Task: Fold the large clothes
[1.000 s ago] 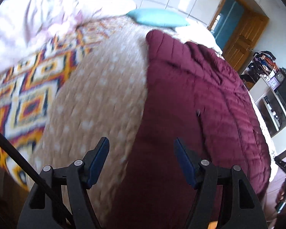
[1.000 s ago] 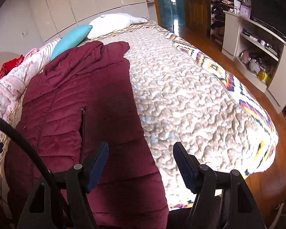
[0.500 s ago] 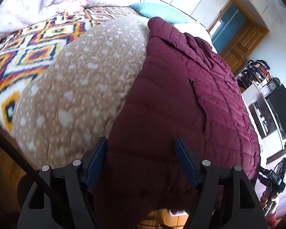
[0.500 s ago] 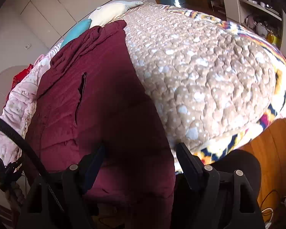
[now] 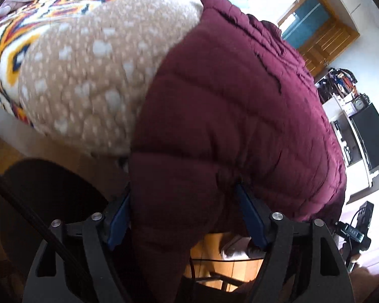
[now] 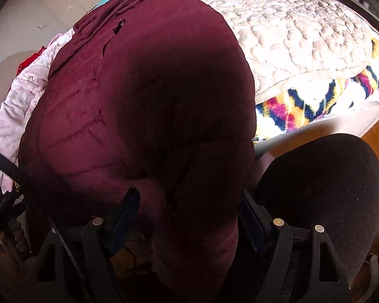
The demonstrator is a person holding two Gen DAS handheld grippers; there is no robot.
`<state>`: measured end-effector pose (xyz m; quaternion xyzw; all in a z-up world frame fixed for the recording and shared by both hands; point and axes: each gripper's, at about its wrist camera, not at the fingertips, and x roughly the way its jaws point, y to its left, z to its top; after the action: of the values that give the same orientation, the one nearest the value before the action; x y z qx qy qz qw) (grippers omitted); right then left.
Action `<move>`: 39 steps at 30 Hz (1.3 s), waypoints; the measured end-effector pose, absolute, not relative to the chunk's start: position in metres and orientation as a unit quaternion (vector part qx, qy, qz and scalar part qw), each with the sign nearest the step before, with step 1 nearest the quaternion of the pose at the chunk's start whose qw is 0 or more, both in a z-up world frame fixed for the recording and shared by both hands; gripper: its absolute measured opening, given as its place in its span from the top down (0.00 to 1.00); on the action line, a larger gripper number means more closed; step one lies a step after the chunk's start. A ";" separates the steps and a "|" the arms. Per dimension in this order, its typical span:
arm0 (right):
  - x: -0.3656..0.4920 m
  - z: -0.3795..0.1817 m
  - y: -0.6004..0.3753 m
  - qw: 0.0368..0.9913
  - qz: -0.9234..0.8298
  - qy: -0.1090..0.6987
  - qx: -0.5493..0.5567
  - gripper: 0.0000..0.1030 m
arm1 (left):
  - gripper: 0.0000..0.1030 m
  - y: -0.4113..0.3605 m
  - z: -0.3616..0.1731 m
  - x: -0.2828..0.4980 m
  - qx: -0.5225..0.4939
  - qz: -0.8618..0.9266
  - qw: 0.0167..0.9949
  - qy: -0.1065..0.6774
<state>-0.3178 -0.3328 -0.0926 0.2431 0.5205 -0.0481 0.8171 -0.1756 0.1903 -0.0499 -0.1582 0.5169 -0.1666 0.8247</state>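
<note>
A maroon quilted puffer jacket (image 5: 240, 101) lies lengthwise on the bed, and its hem hangs over the near edge. My left gripper (image 5: 183, 192) straddles one corner of that hem. Its jaws are opening, and the fabric bulges between the blue pads (image 5: 250, 217). In the right wrist view the same jacket (image 6: 139, 88) fills the middle. My right gripper (image 6: 189, 193) straddles the hem's other corner. Its jaws are opening too, with padded cloth between them. The hem's lower edge is hidden behind both grippers.
A beige spotted quilt (image 5: 88, 63) covers the bed over a bright patterned blanket (image 6: 315, 101). A black chair seat (image 6: 328, 189) stands close to the bed's edge on the wooden floor. A pink blanket (image 6: 20, 96) lies along the far side. A TV unit (image 5: 371, 136) stands beyond.
Both grippers have dropped toward the bed's near edge and tipped downward. The jacket's hem, earlier ahead of the fingers, now sits between both pairs of jaws, which stand slightly wider.
</note>
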 end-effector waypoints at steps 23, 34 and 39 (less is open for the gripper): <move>-0.260 0.131 -0.346 0.899 0.148 0.333 0.243 0.77 | 0.76 0.180 0.179 -0.151 -0.160 -0.234 0.894 0.348; -0.105 0.117 -0.425 0.907 -0.010 0.318 0.277 0.76 | 0.75 0.104 0.164 0.040 -0.115 -0.141 0.907 0.381; -0.048 0.079 -0.447 0.892 -0.078 0.366 0.253 0.77 | 0.74 0.067 0.121 0.105 -0.085 -0.097 0.897 0.423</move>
<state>-0.0482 -0.4468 0.0789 0.2531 0.3659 -0.0780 0.8922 0.1047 0.0665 0.1211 -0.0855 0.4225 -0.0970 0.8971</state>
